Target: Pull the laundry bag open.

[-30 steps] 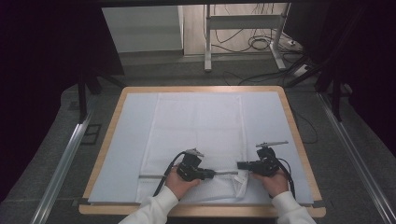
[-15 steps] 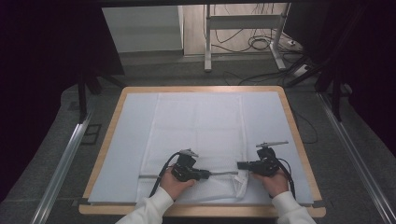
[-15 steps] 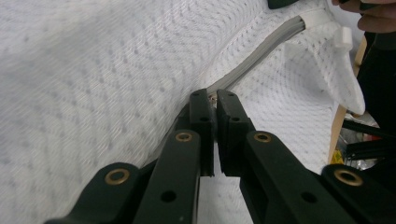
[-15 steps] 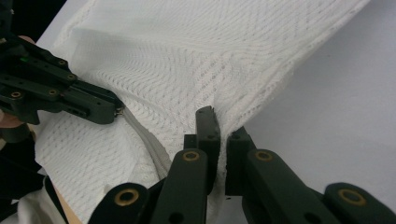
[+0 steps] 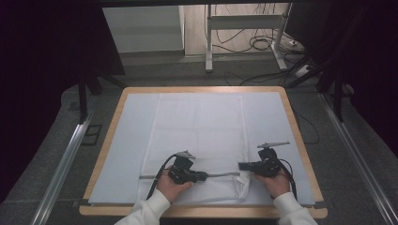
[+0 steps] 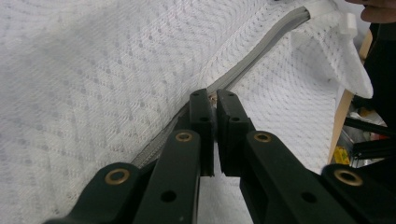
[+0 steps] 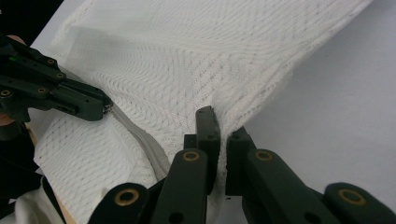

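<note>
A white mesh bag (image 5: 202, 131) lies flat on a pale blue mat (image 5: 131, 131), with a grey zipper (image 5: 223, 175) running along its near end. My left gripper (image 5: 205, 176) is shut on the zipper (image 6: 261, 51); in the left gripper view its tips (image 6: 213, 95) pinch the grey tape, with a small bit of metal between them. My right gripper (image 5: 240, 166) is shut on the bag's mesh (image 7: 187, 60) at the right end of the zipper (image 7: 140, 135), its jaws (image 7: 219, 123) pulling up a fold. The left gripper (image 7: 108, 107) faces it across a short stretch of zipper.
The mat covers a wooden-rimmed table (image 5: 299, 136). A person's hands in white sleeves (image 5: 145, 211) hold both grippers at the near edge. Beyond the table are a metal frame (image 5: 244, 23) and floor cables (image 5: 263, 44). Rails (image 5: 65, 159) run along both sides.
My left gripper has slid slightly left along the zipper, leaving a little more grey tape showing between the two grippers. The right gripper has stayed in place.
</note>
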Demonstrator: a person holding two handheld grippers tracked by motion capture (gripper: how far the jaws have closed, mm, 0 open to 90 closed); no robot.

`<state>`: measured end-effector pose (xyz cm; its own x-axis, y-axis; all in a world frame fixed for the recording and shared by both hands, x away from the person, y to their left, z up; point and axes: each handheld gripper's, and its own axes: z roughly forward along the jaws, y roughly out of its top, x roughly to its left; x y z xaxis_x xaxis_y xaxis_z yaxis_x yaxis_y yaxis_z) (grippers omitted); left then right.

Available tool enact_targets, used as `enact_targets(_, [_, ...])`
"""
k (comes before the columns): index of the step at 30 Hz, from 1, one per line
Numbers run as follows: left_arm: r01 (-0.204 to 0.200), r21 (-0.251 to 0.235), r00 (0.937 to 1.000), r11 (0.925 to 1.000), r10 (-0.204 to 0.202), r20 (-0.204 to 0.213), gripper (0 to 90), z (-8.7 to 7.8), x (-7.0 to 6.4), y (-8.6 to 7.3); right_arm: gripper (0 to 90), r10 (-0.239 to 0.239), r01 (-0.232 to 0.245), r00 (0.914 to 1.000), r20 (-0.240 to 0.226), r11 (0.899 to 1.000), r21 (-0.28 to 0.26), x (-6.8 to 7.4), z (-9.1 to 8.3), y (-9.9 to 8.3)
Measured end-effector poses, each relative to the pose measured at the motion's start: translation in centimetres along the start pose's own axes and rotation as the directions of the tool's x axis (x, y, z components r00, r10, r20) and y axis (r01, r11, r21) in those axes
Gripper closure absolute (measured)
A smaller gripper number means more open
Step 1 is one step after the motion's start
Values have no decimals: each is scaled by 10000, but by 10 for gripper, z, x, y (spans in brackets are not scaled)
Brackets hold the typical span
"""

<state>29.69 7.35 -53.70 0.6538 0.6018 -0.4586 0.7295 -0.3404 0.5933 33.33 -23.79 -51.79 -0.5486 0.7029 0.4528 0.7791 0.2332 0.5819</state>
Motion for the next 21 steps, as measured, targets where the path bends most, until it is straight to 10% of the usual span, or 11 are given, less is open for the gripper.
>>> enact_targets(21, [226,-57,9995,9997,-227,-208,869,-13,11,-7,876,-26,26,10000,-5,10000,-2,-1,0,0])
